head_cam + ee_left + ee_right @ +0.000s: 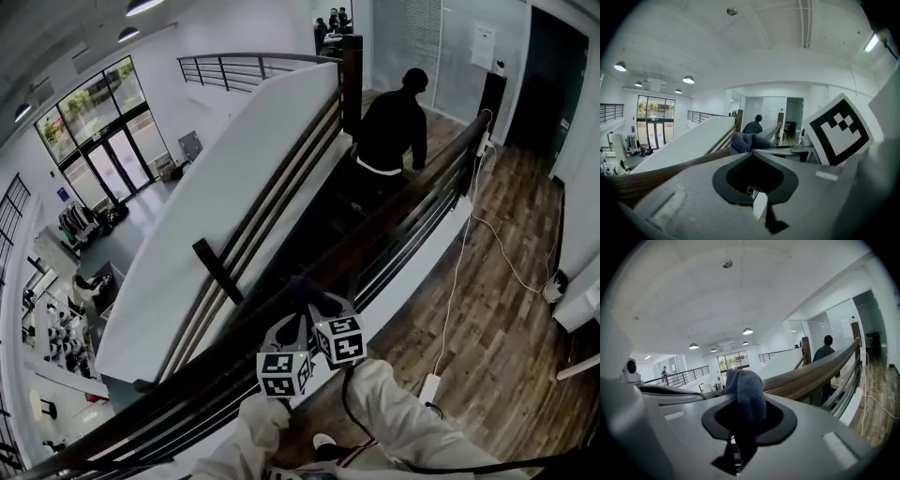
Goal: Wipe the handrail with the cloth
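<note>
A dark wooden handrail (412, 192) runs from lower left to upper right beside a staircase. A bunched dark blue cloth (305, 292) sits on top of it. Both grippers meet at the cloth. My right gripper (743, 397) is shut on the cloth (745, 387), which hangs down between its jaws, with the handrail (811, 373) stretching away to the right. My left gripper (752, 151) has its jaws closed together at the lower edge of the cloth (745, 140), over the handrail (661, 171). In the head view the left gripper (292, 317) and right gripper (317, 306) stand side by side.
A person in dark clothes (392, 127) walks down the stairs beyond the rail. A white cable (459, 272) trails over the wood floor to a power adapter (429, 386). A white sloped wall (234, 187) borders the stairs on the left.
</note>
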